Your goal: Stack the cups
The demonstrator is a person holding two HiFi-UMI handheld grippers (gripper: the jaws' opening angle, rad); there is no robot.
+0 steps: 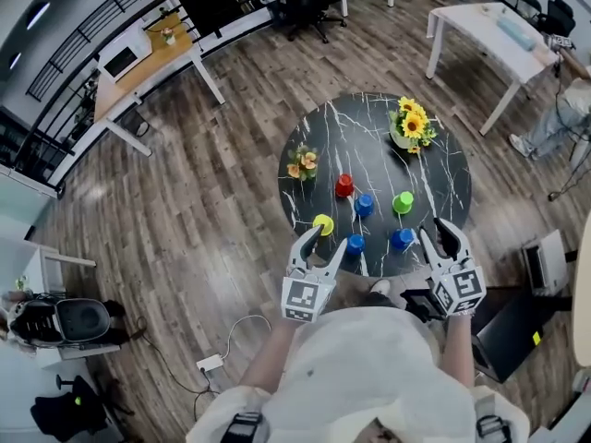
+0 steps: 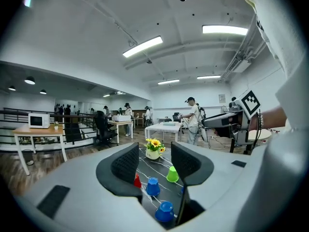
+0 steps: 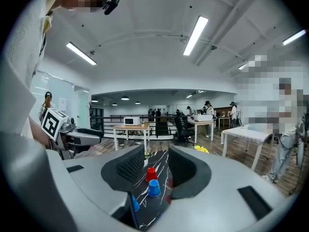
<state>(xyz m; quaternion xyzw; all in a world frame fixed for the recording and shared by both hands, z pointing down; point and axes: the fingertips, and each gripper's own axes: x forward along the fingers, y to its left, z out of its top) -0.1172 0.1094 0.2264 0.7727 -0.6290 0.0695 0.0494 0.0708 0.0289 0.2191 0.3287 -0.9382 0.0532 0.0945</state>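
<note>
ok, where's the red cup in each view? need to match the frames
Head view: red cup near the middle of the black marble table.
Left gripper view: red cup low centre, partly hidden behind the jaw on the picture's left.
Right gripper view: red cup seen in the gap between the jaws, further up the table.
Shared landmark: the blue cup next to it, also at and.

One of the jaws half hides the red cup [image 2: 137, 180].
</note>
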